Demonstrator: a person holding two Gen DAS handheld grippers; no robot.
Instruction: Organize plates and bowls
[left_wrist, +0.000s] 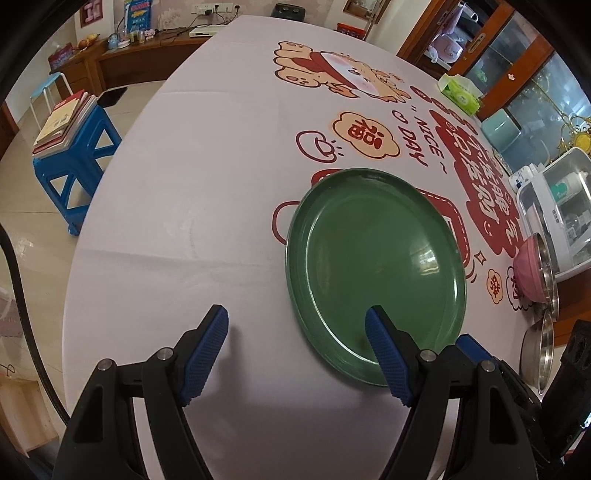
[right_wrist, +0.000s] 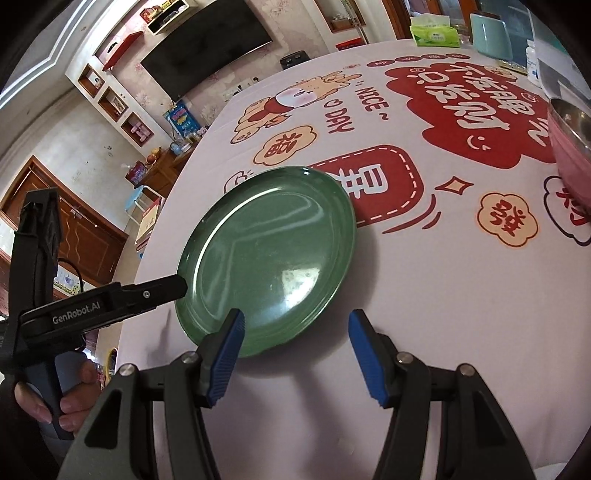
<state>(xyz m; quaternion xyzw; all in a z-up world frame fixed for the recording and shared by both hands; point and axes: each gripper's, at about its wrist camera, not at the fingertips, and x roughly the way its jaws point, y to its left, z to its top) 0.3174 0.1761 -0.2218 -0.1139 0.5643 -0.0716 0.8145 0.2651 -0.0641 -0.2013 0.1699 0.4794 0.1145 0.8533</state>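
A round green plate (left_wrist: 373, 266) lies flat on the printed tablecloth and is empty. My left gripper (left_wrist: 295, 321) hovers open at its near left rim, the right finger over the plate, the left finger over bare cloth. In the right wrist view the same plate (right_wrist: 269, 254) has my right gripper (right_wrist: 295, 321) open at its near rim, the left finger above the plate's edge. One black finger (right_wrist: 162, 290) of the left gripper reaches the plate's left rim there. A pink bowl (left_wrist: 528, 266) with a steel lining stands to the right.
Steel bowls (left_wrist: 539, 343) sit by the pink bowl (right_wrist: 569, 162). A white plastic box (left_wrist: 554, 206), a teal container (left_wrist: 500, 129) and a green tissue box (left_wrist: 460, 92) line the table's right side. A blue stool (left_wrist: 74, 173) with books stands off the left edge.
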